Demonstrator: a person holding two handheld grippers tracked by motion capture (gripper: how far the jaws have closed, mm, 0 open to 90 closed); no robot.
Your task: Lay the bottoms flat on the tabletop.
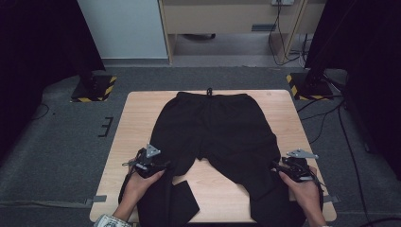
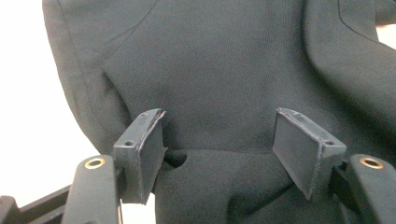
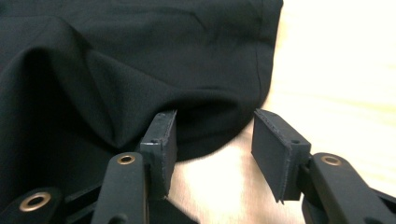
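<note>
Black trousers (image 1: 215, 127) lie flat on the wooden table (image 1: 142, 109), waistband at the far edge and legs running off the near edge. My left gripper (image 1: 163, 165) rests on the outer side of the left leg, jaws open with black cloth (image 2: 219, 93) bunched between and under the pads (image 2: 299, 149). At the outer edge of the right leg sits my right gripper (image 1: 279, 166), jaws open. A raised fold of the trousers' edge (image 3: 205, 121) lies just ahead of its pads (image 3: 163, 140), with bare table between them.
A turned-over flap of the left leg (image 1: 187, 198) lies on the table near the front edge. Two stands with yellow-black bases (image 1: 94, 90) (image 1: 309, 87) sit on the grey floor beyond the far corners. Cables (image 1: 331, 118) trail at the right.
</note>
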